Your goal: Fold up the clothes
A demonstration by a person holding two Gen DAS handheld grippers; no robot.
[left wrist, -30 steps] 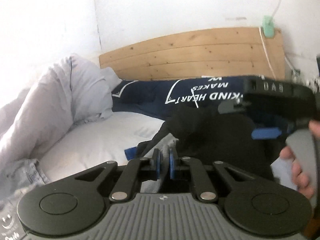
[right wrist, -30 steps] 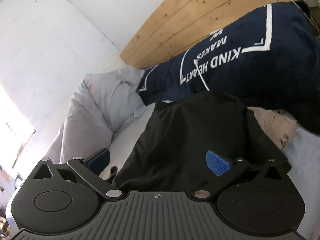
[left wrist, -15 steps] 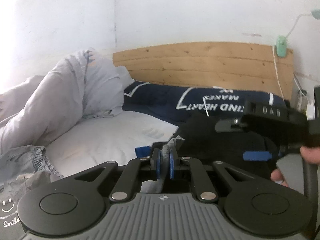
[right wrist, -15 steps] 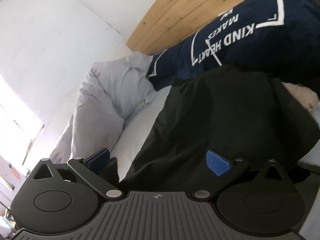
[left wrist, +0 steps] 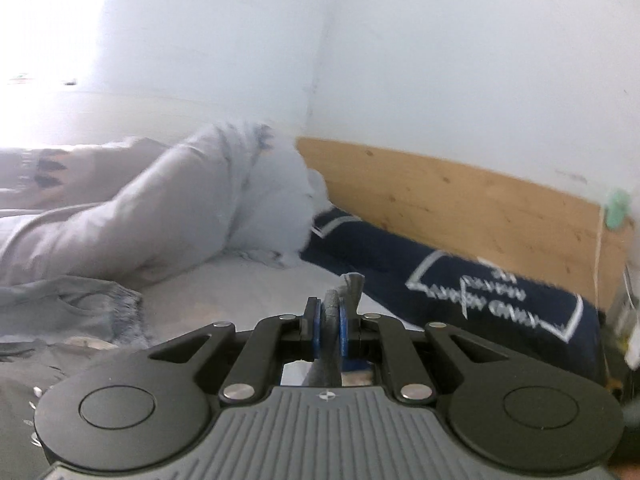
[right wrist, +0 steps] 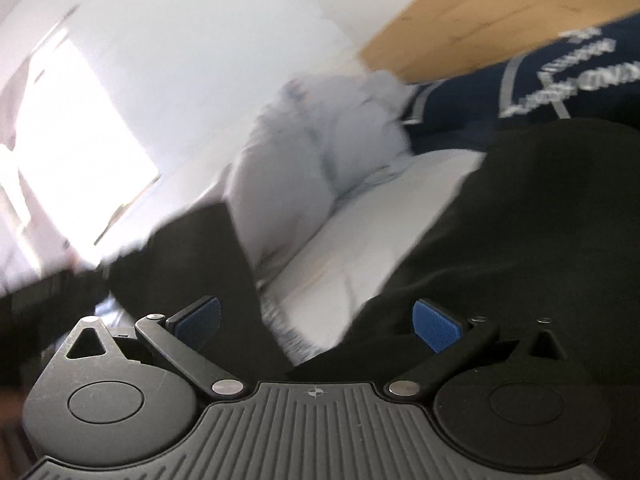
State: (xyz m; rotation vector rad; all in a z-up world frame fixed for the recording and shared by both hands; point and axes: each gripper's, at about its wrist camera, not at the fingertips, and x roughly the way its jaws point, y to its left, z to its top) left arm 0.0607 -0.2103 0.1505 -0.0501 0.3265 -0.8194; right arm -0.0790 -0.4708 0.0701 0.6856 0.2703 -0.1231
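A white-sheeted bed with a wooden headboard fills both blurred views. The left wrist view alone shows the left gripper pressed together on a fold of grey cloth above the sheet. Only the right wrist view shows the black garment draped across the bed ahead of the right gripper, its jaws spread wide, beside a pale duvet and navy blanket.
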